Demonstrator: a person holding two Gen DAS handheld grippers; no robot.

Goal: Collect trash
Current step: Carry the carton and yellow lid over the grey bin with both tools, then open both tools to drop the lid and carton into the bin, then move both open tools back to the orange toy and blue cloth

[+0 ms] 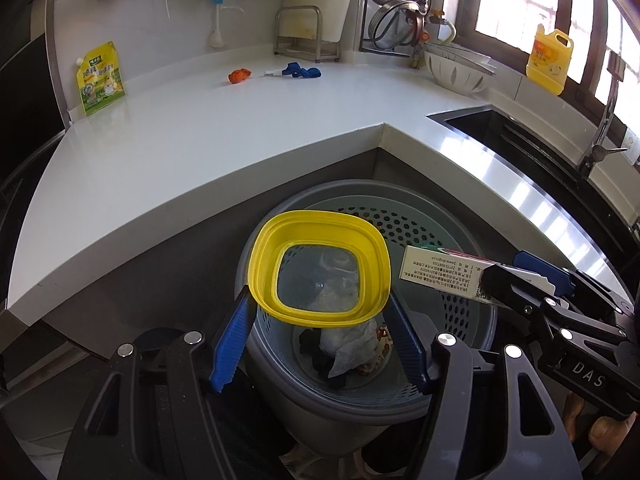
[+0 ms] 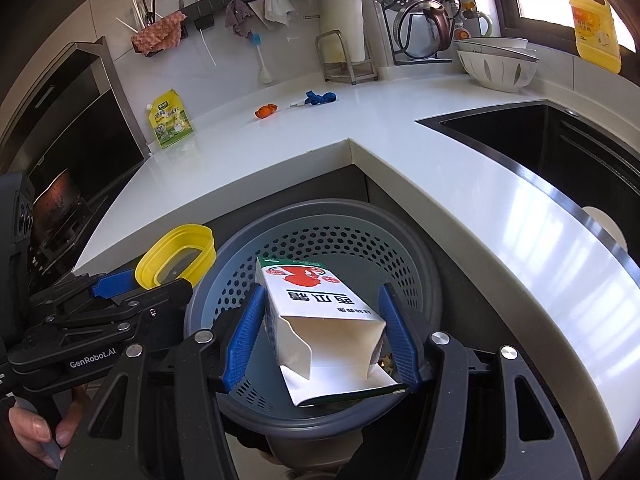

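Note:
My left gripper (image 1: 320, 300) is shut on a yellow-rimmed clear container lid (image 1: 320, 268) and holds it over the grey perforated trash bin (image 1: 424, 224). The bin holds crumpled white paper (image 1: 352, 348) and dark scraps. My right gripper (image 2: 322, 320) is shut on an open white carton with red print (image 2: 316, 304), also over the bin (image 2: 320, 240). The carton shows in the left wrist view (image 1: 444, 272); the lid shows in the right wrist view (image 2: 176, 260). On the white counter lie an orange scrap (image 1: 239, 76), a blue scrap (image 1: 302, 71) and a yellow-green pouch (image 1: 99, 78).
The bin stands on the floor in the counter's inner corner. A black sink (image 1: 532, 144) is at the right. A dish rack (image 1: 404, 4), white bowls (image 1: 460, 68) and a yellow detergent bottle (image 1: 550, 60) stand at the back right. A stove (image 2: 80, 152) is at the left.

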